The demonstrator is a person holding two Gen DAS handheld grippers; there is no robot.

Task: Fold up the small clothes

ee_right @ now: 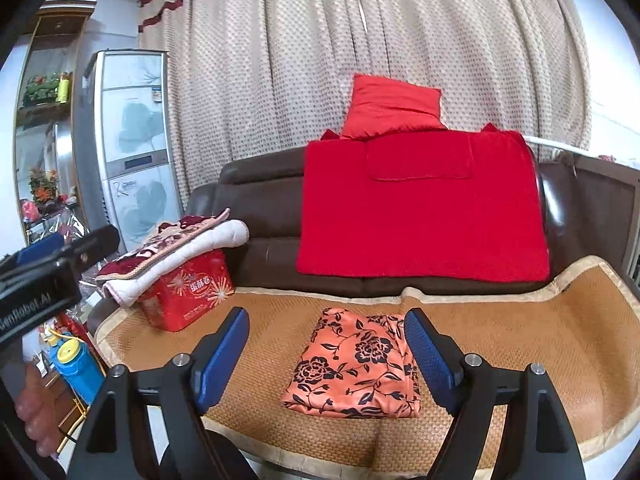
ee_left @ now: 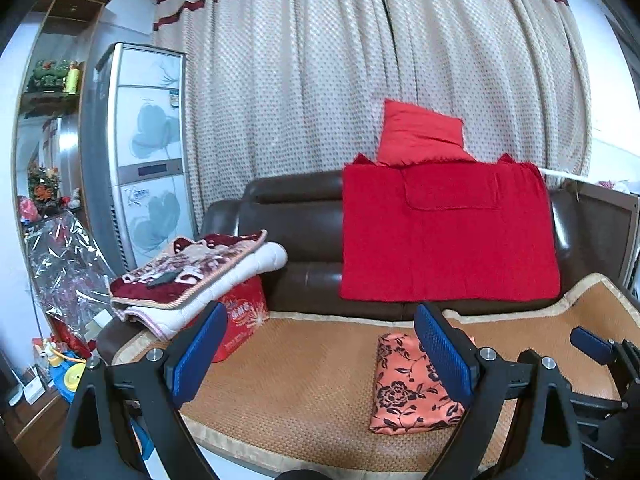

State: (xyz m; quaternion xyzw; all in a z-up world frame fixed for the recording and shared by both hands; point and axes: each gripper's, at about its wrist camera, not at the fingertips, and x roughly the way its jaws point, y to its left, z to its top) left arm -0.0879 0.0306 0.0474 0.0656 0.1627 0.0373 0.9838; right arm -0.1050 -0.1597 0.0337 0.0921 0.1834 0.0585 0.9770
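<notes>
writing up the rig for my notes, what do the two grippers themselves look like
Both match: the left gripper and right gripper have matte black angular frames, silver round bolts, and two flat blue textured finger pads. The left one's side carries white lettering, only partly readable. No cables or sleeves show.

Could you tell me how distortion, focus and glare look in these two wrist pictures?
Left wrist view: strong fisheye bowing of the curtain and cabinet, black corners, sharp floral cloth, glare on plastic wrap. Right wrist view: same bowing, even indoor light, floral cloth crisp, the hand at the left edge blurred.
</notes>
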